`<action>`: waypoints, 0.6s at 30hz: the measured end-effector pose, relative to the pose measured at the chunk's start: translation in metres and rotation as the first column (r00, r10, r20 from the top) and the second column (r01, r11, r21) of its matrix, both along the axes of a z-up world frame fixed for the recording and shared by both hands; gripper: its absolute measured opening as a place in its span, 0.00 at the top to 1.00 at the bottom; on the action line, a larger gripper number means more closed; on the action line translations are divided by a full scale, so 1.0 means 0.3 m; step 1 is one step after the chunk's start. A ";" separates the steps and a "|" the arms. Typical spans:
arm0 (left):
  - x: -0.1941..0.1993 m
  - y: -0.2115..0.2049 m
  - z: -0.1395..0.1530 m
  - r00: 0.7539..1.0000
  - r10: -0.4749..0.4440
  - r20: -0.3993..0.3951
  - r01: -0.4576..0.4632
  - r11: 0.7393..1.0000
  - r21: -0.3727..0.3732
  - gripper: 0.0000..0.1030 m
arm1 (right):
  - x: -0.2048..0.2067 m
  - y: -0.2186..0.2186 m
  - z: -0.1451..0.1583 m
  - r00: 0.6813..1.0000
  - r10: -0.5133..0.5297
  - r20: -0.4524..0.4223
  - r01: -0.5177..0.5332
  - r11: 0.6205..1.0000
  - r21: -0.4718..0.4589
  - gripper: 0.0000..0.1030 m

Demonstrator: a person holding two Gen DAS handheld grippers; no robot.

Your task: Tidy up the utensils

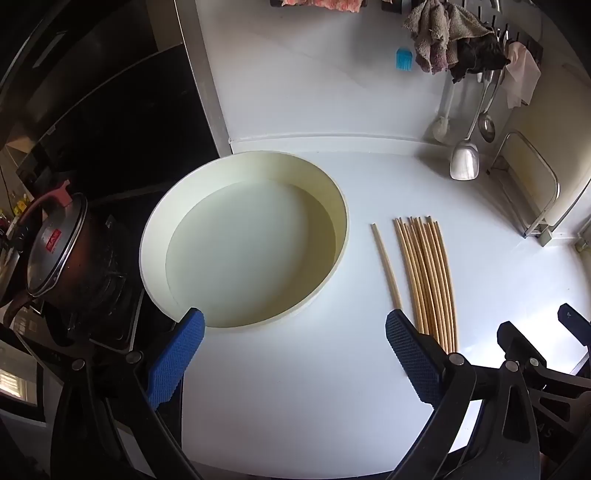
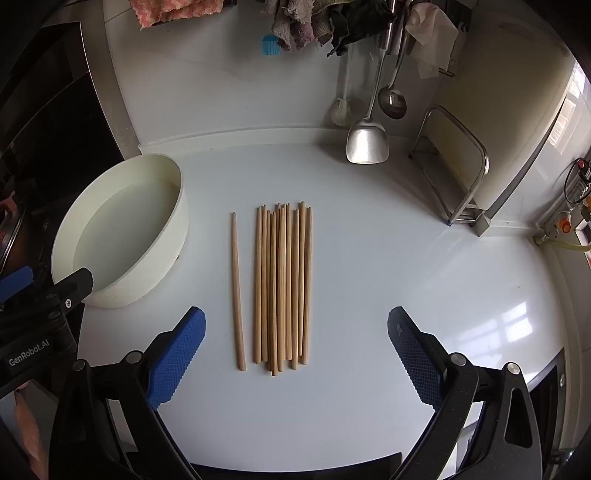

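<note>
Nearest the front edge of the white counter [image 2: 369, 295], the right gripper [image 2: 295, 350] hangs above the surface with its blue fingers [image 2: 177, 354] spread wide; nothing sits between them and they touch nothing. Just ahead of its gap lies the bundle of chopsticks [image 2: 282, 284], side by side and pointing toward the back wall, with a single chopstick [image 2: 237, 291] lying a little apart on the bundle's left.

The left gripper [image 1: 293, 354] is likewise spread wide and holds nothing. Its left finger [image 1: 173, 362] overlaps the near rim of the round cream tub [image 1: 243, 236] in the picture; whether it touches the rim cannot be told. The tub stands near the counter's left edge, left of the chopsticks, beside a lidded pot [image 1: 55, 251] on the stove.

At the counter's back edge a metal spatula [image 2: 365, 140] and a ladle [image 2: 393, 99] hang against the wall, under some rags [image 1: 443, 33].
</note>
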State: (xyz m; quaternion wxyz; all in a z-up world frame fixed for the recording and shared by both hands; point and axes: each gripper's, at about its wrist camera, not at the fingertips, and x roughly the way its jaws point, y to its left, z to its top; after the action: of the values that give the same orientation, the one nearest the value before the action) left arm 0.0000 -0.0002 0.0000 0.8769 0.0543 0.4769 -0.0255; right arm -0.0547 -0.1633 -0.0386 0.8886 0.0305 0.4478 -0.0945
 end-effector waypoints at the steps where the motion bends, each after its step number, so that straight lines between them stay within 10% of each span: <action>1: 0.000 0.000 0.000 1.000 0.000 0.001 0.000 1.000 0.001 0.06 | 0.000 0.001 -0.001 1.000 0.000 0.001 0.000 1.000 -0.001 0.08; 18: 0.003 0.013 0.009 1.000 0.002 -0.002 -0.002 1.000 0.003 0.06 | -0.003 0.002 0.001 1.000 -0.001 -0.008 0.001 1.000 0.005 0.08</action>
State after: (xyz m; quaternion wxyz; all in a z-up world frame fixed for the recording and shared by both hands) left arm 0.0009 0.0036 0.0026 0.8765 0.0550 0.4777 -0.0240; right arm -0.0556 -0.1625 -0.0382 0.8867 0.0325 0.4516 -0.0942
